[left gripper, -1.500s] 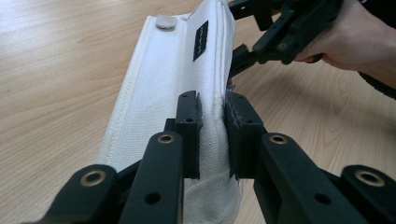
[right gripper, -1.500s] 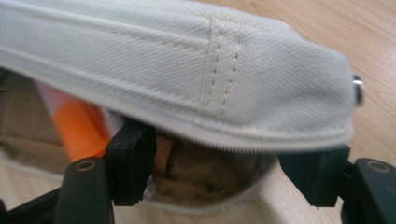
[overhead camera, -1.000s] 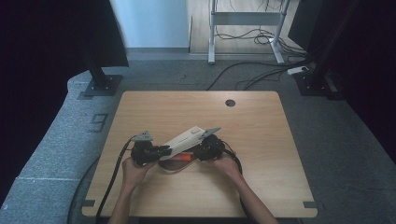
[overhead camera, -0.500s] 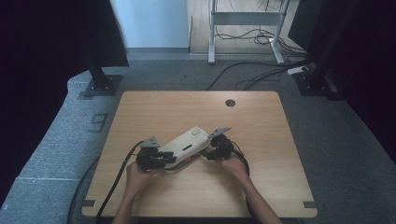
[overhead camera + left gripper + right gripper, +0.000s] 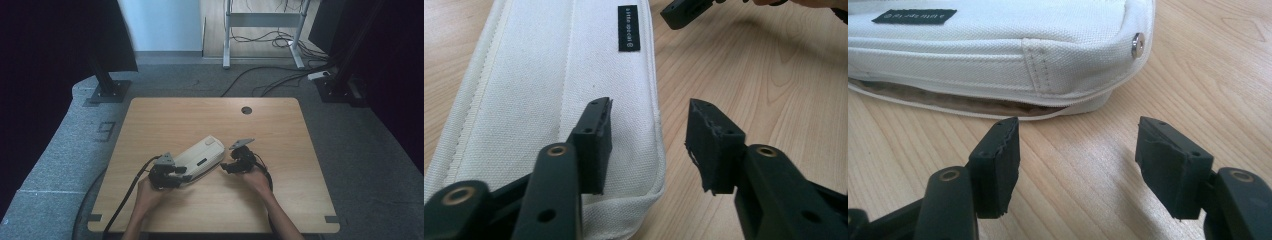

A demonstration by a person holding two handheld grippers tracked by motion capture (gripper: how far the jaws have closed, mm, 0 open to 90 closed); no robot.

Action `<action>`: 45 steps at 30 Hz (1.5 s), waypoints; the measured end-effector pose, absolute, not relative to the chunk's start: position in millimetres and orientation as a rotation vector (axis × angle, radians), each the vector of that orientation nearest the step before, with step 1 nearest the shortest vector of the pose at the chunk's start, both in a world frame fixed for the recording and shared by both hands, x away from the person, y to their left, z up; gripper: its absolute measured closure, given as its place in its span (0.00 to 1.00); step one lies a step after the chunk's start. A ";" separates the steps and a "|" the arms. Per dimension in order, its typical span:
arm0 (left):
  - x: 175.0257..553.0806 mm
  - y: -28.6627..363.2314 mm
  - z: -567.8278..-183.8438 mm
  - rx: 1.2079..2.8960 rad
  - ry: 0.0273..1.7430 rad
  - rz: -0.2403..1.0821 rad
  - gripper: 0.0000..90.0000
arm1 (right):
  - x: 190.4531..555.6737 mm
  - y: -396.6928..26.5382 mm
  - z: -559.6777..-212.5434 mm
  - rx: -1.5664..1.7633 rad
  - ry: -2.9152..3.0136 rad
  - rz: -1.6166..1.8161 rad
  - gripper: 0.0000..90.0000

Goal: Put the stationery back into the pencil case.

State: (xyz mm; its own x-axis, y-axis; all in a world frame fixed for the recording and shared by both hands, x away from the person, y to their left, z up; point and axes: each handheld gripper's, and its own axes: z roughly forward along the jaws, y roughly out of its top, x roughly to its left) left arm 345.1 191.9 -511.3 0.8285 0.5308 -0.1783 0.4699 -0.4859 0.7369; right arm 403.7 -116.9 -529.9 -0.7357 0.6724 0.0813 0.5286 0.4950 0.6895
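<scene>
A white canvas pouch [image 5: 200, 157] lies flat on the wooden table [image 5: 300, 200], running from near left to far right. My left gripper [image 5: 184, 176] is at its near end. In the left gripper view the jaws [image 5: 650, 107] have just been opening and stand apart over the pouch's [image 5: 549, 75] right corner without pressing it. A black label [image 5: 628, 27] sits further along the pouch. My right gripper [image 5: 227, 167] is just right of the pouch. Its jaws [image 5: 1078, 125] have just been opening a little, with bare wood between them. The pouch [image 5: 998, 40] with its metal stud [image 5: 1137, 44] lies beyond them.
A round cable hole [image 5: 246, 110] sits near the table's far edge. Black stand bases [image 5: 107, 92] and cables [image 5: 270, 80] lie on the grey floor behind the table. The other gripper's jaw [image 5: 684, 10] shows at the top of the left gripper view.
The pouch was held between both grippers and now lies on the table. My left gripper has let go of its end. My right hand has drawn off to the right.
</scene>
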 end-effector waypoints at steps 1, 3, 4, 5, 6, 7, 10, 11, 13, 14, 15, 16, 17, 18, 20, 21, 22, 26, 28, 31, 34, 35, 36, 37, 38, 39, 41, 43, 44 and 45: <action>345.1 191.9 -511.3 2.163 0.730 0.092 0.56 | 403.7 -116.9 -529.9 1.034 2.539 1.067 0.37; 343.2 191.1 -510.7 2.174 0.711 0.116 0.51 | 402.9 -118.1 -529.0 1.034 2.536 1.074 0.36; 340.2 189.7 -509.5 2.183 0.683 0.145 0.47 | 402.1 -119.8 -527.6 1.030 2.532 1.083 0.35; 340.2 189.7 -509.5 2.183 0.683 0.145 0.44 | 402.1 -119.8 -527.6 1.030 2.532 1.083 0.35; 337.7 188.8 -507.4 2.196 0.671 0.174 0.40 | 400.9 -121.8 -526.0 1.031 2.527 1.086 0.33; 337.7 188.8 -507.4 2.196 0.671 0.174 0.38 | 400.9 -121.8 -526.0 1.031 2.527 1.086 0.33; 335.4 191.5 -502.3 2.195 0.687 0.169 0.29 | 396.5 -129.3 -520.6 1.022 2.514 1.106 0.28; 335.4 191.5 -502.3 2.195 0.687 0.169 0.27 | 396.5 -129.3 -520.6 1.022 2.514 1.106 0.28; 334.7 195.0 -498.0 2.183 0.699 0.145 0.23 | 392.6 -135.5 -516.3 1.017 2.497 1.115 0.23; 333.9 197.6 -494.8 2.183 0.717 0.135 0.19 | 391.1 -137.8 -514.9 1.018 2.492 1.114 0.22; 333.9 197.6 -494.8 2.183 0.717 0.135 0.17 | 390.1 -139.6 -513.9 1.014 2.492 1.114 0.21; 330.0 199.6 -491.9 2.220 0.702 0.159 0.16 | 388.5 -142.1 -512.4 1.017 2.484 1.111 0.19; 330.0 199.6 -491.9 2.220 0.702 0.159 0.15 | 388.5 -142.1 -512.4 1.017 2.484 1.111 0.19; 327.6 201.7 -489.5 2.236 0.711 0.180 0.14 | 386.1 -146.3 -510.3 1.024 2.478 1.096 0.17; 326.4 204.6 -487.8 2.221 0.715 0.175 0.14 | 382.8 -152.4 -508.1 1.025 2.461 1.094 0.15; 326.4 204.6 -487.8 2.221 0.715 0.175 0.14 | 381.7 -154.7 -507.2 1.028 2.458 1.094 0.15; 325.3 208.3 -485.6 2.212 0.722 0.177 0.13 | 379.8 -158.2 -505.8 1.031 2.450 1.095 0.15; 322.9 215.5 -482.1 2.202 0.734 0.207 0.11 | 375.0 -166.8 -502.4 1.034 2.430 1.091 0.14; 320.7 221.3 -480.0 2.194 0.744 0.234 0.09 | 370.0 -175.8 -499.0 1.029 2.412 1.089 0.13; 319.9 225.3 -479.3 2.187 0.753 0.241 0.08 | 366.9 -179.8 -497.2 1.031 2.404 1.083 0.12; 318.6 234.2 -479.1 2.176 0.772 0.268 0.06 | 359.7 -188.0 -494.8 1.024 2.388 1.076 0.09; 318.6 234.2 -479.1 2.176 0.772 0.268 0.05 | 359.7 -188.0 -494.8 1.024 2.388 1.076 0.09; 318.2 236.0 -479.6 2.173 0.777 0.275 0.05 | 357.9 -189.7 -494.5 1.024 2.382 1.070 0.08; 317.9 238.0 -480.2 2.173 0.782 0.278 0.05 | 356.3 -191.7 -494.4 1.023 2.378 1.065 0.07; 317.6 239.8 -481.1 2.176 0.786 0.280 0.03 | 353.4 -195.4 -494.9 1.029 2.376 1.057 0.06; 317.3 241.5 -482.1 2.176 0.795 0.287 0.03 | 353.4 -195.4 -494.9 1.029 2.376 1.057 0.06; 317.4 244.9 -485.3 2.180 0.809 0.291 0.02 | 350.7 -199.2 -496.0 1.036 2.372 1.046 0.05; 318.3 248.5 -490.0 2.189 0.831 0.291 0.00 | 347.9 -203.7 -497.7 1.042 2.364 1.032 0.04; 318.6 250.0 -492.7 2.193 0.839 0.294 0.00 | 346.8 -205.9 -498.5 1.045 2.361 1.026 0.04; 319.0 251.5 -495.7 2.195 0.847 0.295 0.00 | 345.7 -207.9 -499.3 1.048 2.356 1.022 0.03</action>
